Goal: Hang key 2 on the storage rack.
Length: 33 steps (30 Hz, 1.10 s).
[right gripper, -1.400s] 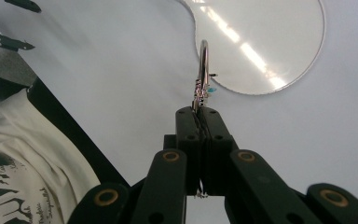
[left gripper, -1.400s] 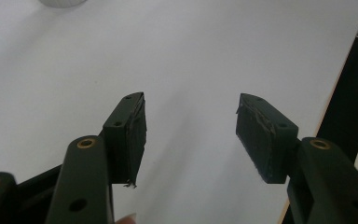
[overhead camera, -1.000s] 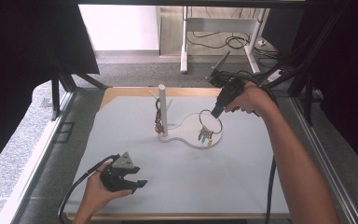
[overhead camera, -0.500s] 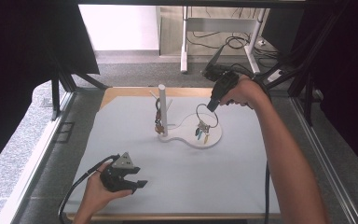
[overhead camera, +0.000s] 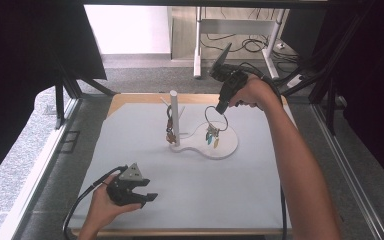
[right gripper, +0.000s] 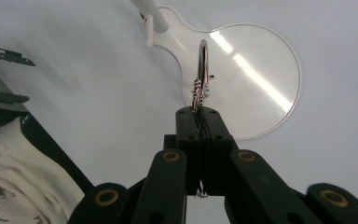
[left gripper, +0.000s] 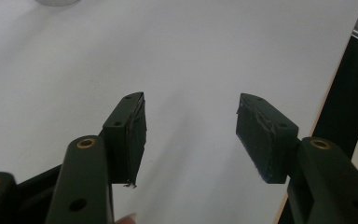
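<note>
A white stand with an upright post [overhead camera: 174, 116] and a round dish base [overhead camera: 227, 146] sits at the table's middle back. A bunch of small charms [overhead camera: 170, 131] hangs beside the post. My right gripper [overhead camera: 223, 108] is shut on a metal key ring [overhead camera: 215, 117] with coloured charms [overhead camera: 211, 137], held in the air above the dish. In the right gripper view the ring [right gripper: 202, 70] stands edge-on over the dish [right gripper: 256, 88], clamped at my gripper [right gripper: 198, 116]. My left gripper [overhead camera: 147, 193] rests open near the front left; its pads [left gripper: 133, 135] hold nothing.
A pale grey mat [overhead camera: 145, 165] covers the wooden table. Dark curtains and metal frame rails [overhead camera: 60, 145] flank both sides. Cables trail from each gripper.
My right gripper has lifted the key ring off the dish and carried it up and toward the back. The left gripper has stayed put.
</note>
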Motion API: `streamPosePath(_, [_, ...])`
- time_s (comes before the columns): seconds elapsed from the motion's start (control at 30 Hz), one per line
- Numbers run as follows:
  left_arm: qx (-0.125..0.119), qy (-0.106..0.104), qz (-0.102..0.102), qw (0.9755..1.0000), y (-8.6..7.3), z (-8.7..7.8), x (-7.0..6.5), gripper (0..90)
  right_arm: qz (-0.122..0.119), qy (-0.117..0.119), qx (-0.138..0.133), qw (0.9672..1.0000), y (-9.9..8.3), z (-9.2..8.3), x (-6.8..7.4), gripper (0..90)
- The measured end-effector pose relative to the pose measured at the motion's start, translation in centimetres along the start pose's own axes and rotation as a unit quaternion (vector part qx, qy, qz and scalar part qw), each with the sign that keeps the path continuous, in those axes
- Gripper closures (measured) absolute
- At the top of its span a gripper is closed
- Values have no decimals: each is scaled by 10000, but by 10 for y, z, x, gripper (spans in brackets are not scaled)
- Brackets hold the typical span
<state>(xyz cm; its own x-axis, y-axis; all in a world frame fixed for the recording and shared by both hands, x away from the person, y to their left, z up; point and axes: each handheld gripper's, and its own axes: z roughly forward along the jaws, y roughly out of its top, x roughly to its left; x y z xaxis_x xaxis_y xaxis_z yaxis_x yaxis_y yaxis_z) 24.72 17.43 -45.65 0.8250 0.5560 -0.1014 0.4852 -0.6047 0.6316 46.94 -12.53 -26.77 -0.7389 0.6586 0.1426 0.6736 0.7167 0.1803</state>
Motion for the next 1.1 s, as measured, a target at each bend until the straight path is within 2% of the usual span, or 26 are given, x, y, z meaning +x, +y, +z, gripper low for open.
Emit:
streamPosePath(0.07, [29, 5, 61, 10000, 0, -1, 0, 434, 10, 5, -17, 10000, 4, 0, 0, 880])
streamPosePath(0.37, [-8, 14, 12, 10000, -1, -2, -2, 434, -92, -6, -36, 10000, 21, 1, 7, 880])
streamPosePath(0.87, [3, 4, 22, 10000, -1, -2, -1, 433, -139, 11, -6, 9999, 34, 14, 8, 880])
streamPosePath(1.1, [-66, 12, -3, 10000, -2, -4, -1, 434, -135, -14, 10, 9999, 40, 21, 7, 880])
